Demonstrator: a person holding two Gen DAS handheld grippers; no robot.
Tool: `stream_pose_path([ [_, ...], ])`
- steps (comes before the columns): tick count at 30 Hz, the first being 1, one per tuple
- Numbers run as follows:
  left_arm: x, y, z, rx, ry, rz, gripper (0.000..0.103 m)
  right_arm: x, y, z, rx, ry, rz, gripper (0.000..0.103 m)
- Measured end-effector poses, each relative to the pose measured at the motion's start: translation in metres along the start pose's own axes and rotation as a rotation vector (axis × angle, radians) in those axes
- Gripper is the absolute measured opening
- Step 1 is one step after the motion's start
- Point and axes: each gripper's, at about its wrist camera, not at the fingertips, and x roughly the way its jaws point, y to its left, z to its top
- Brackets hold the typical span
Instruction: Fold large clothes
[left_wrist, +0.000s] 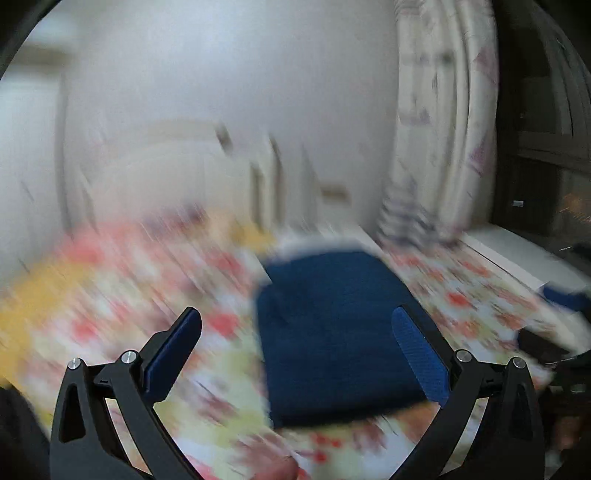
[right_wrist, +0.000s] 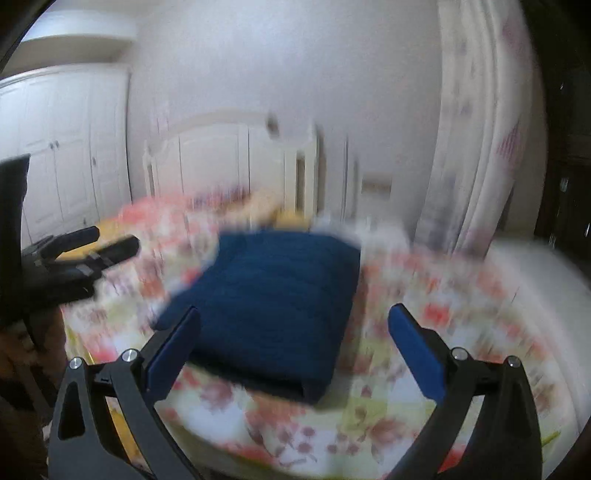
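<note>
A folded dark blue garment (left_wrist: 332, 332) lies as a flat rectangular bundle on a bed (left_wrist: 122, 295) covered with a floral spread in red, yellow and white; both views are smeared by motion blur. In the right wrist view the same bundle (right_wrist: 273, 306) sits toward the middle of the bed, its nearest folded edge thick and squared off. The left hand-held gripper (left_wrist: 295, 350) hangs above the bed with its blue-padded fingers spread wide, nothing between them, the garment showing beyond and partly behind the right pad. The right hand-held gripper (right_wrist: 293, 347) is likewise spread wide and empty, held clear above the near edge of the bundle. At the left edge of the right wrist view the other gripper (right_wrist: 88, 243) appears from the side, apart from the garment. Behind the bed stand a pale headboard (right_wrist: 221, 155), a white wardrobe (right_wrist: 66, 147) and a plain wall, with a light patterned curtain (right_wrist: 480, 129) at the right beside a dark window.
</note>
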Motion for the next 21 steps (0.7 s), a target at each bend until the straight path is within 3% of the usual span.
stream_pose_path([
  [1,0.024,0.016,-0.005,-0.063,0.088,-0.073,0.099,0.019,-0.015,-0.004,0.065,0.053,0.037,0.100],
  [4,0.089,0.054,-0.020,-0.223,0.317,-0.193,0.099,0.087,-0.073,-0.020,0.308,0.242,0.179,0.100],
  [7,0.141,0.087,-0.034,-0.377,0.448,-0.268,0.099,0.144,-0.114,-0.034,0.452,0.352,0.305,0.100],
  [9,0.161,0.095,-0.036,-0.436,0.475,-0.353,0.099,0.165,-0.126,-0.036,0.532,0.360,0.423,0.100],
  [13,0.200,0.102,-0.042,-0.538,0.564,-0.515,0.099,0.191,-0.124,-0.026,0.528,0.382,0.506,0.100],
  [17,0.207,0.100,-0.040,-0.513,0.616,-0.564,0.099,0.220,-0.114,-0.023,0.554,0.427,0.586,0.101],
  [20,0.211,0.101,-0.044,-0.546,0.609,-0.635,0.085,0.218,-0.106,-0.018,0.513,0.382,0.558,0.096],
  [21,0.208,0.100,-0.046,-0.545,0.586,-0.643,0.077,0.211,-0.103,-0.017,0.480,0.350,0.535,0.085],
])
